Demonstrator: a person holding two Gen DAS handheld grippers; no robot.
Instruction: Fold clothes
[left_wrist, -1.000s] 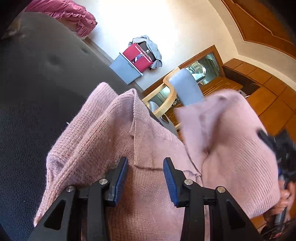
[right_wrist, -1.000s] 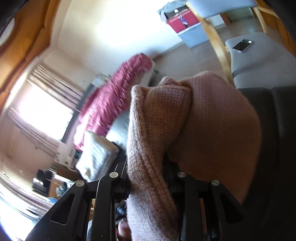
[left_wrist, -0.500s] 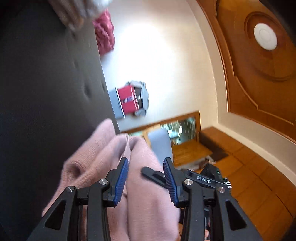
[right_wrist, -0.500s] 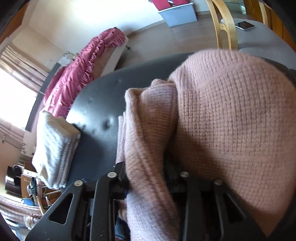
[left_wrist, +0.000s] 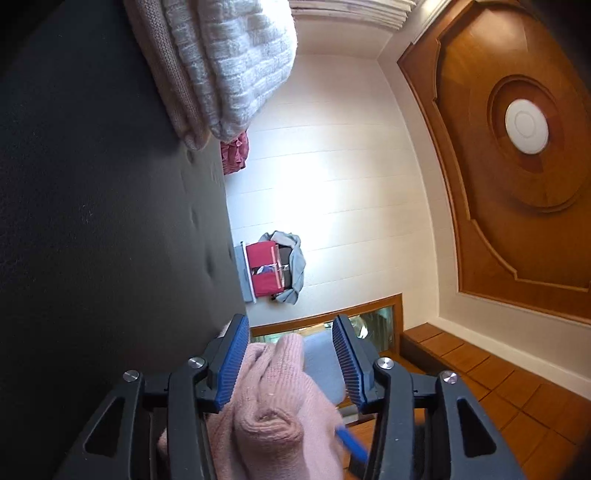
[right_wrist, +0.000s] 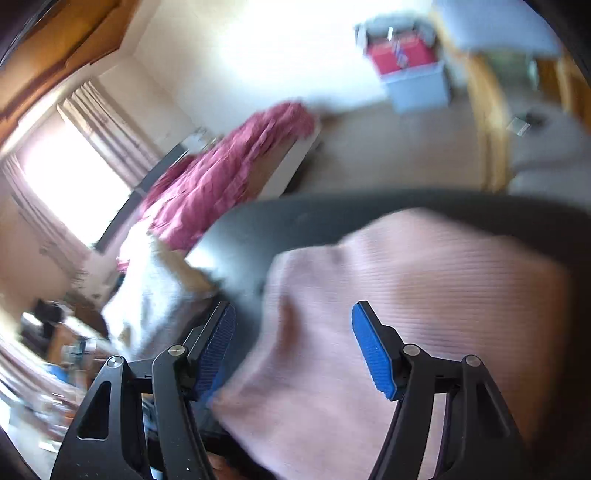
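The pink knit sweater (left_wrist: 273, 406) bunches up low in the left wrist view, between the fingers of my left gripper (left_wrist: 290, 354). That gripper is open; the knit rests against the left blue pad (left_wrist: 232, 362) and is not clamped. In the blurred right wrist view the sweater (right_wrist: 424, 295) lies spread on the dark padded surface (right_wrist: 332, 214). My right gripper (right_wrist: 295, 347) is open above its near edge, pads wide apart with nothing pinched.
A folded stack of white and beige knits (left_wrist: 221, 55) sits on the dark surface (left_wrist: 92, 221); the stack (right_wrist: 147, 302) lies left of the right gripper. Beyond are a magenta ruffled cover (right_wrist: 229, 173), a red box (right_wrist: 399, 55) and a wooden chair (right_wrist: 487, 122).
My right gripper, shut on the sweater before, has opened and let it go onto the dark surface. The left gripper stayed open and swung round, bringing the folded stack into view.
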